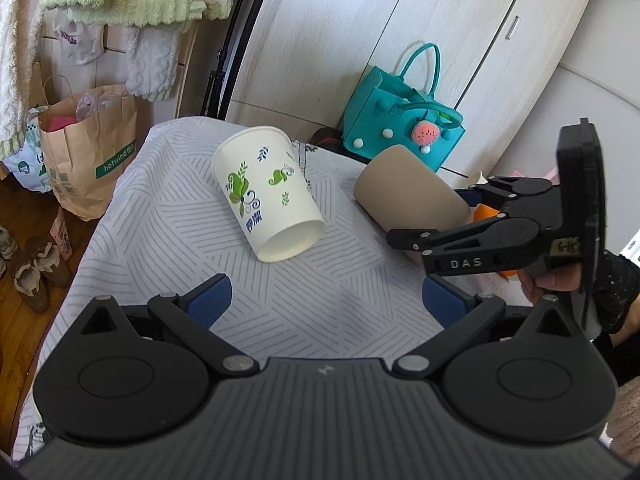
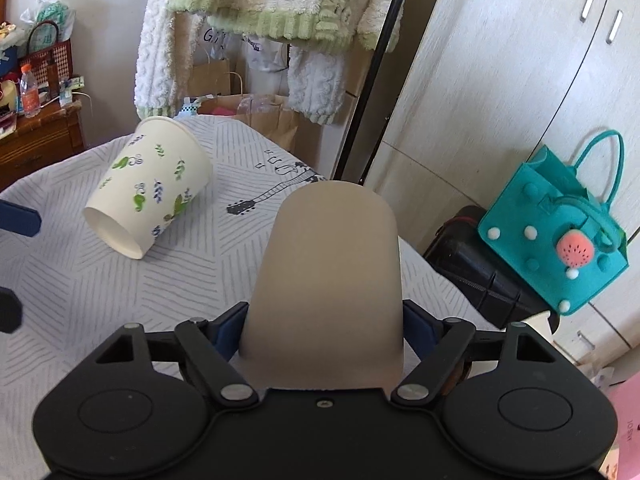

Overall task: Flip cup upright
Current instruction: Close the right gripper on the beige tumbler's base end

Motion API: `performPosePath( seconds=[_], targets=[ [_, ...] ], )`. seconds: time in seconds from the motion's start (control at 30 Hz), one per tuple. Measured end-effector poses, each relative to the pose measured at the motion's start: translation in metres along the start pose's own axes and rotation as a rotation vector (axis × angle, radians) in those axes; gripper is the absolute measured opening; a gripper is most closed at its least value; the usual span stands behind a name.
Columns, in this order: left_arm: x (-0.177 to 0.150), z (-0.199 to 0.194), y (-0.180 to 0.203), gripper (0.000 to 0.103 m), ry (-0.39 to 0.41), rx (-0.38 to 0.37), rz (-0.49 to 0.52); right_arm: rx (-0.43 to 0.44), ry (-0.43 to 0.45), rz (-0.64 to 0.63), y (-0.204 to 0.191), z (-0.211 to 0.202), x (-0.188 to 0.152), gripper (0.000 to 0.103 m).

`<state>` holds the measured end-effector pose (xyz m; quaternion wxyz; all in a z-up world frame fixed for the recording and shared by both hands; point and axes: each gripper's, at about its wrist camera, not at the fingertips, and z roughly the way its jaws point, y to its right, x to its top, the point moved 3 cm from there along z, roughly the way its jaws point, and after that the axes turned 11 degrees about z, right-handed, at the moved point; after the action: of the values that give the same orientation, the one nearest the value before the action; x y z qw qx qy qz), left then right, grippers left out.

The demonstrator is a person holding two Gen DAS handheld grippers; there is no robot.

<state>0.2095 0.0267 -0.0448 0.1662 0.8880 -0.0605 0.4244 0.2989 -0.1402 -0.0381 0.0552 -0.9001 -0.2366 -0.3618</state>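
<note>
A white paper cup with green and blue leaf prints [image 1: 267, 192] lies on its side on the striped cloth, its base end toward me; it also shows in the right wrist view [image 2: 150, 184]. My left gripper [image 1: 328, 300] is open and empty, just short of that cup. My right gripper [image 2: 324, 330] is shut on a plain beige cup [image 2: 328, 276], which lies tilted with its closed end pointing away. From the left wrist view the beige cup [image 1: 408, 196] sits in the right gripper's fingers [image 1: 416, 238] at the cloth's right side.
A grey striped cloth [image 1: 168, 240] covers the table. A teal felt bag [image 1: 404, 120] stands beyond the far right edge by a wardrobe. A brown paper bag [image 1: 88, 148] and shoes sit on the floor at left. Fluffy garments hang behind.
</note>
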Motion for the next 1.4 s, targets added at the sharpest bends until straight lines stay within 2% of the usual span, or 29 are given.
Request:
performPosePath(
  seconds=[0.13,0.27,0.97,1.4],
  targets=[
    [-0.002,-0.003,0.002,0.103,-0.009,-0.001,-0.005,-0.003,-0.006,0.001,-0.005,-0.01,-0.007,0.083],
    [-0.004,-0.009,0.006,0.103,-0.016,-0.042,-0.042,0.031,0.004,-0.013,-0.012,-0.026,-0.019,0.083],
    [-0.032,-0.044,0.055,0.103,-0.059,-0.171,0.009,0.039,0.005,-0.024,-0.055,-0.114,-0.087,0.083],
    [-0.041,-0.034,0.075,0.103,-0.121,-0.233,-0.003,0.045,-0.026,-0.007,-0.063,-0.122,-0.113,0.082]
  ],
)
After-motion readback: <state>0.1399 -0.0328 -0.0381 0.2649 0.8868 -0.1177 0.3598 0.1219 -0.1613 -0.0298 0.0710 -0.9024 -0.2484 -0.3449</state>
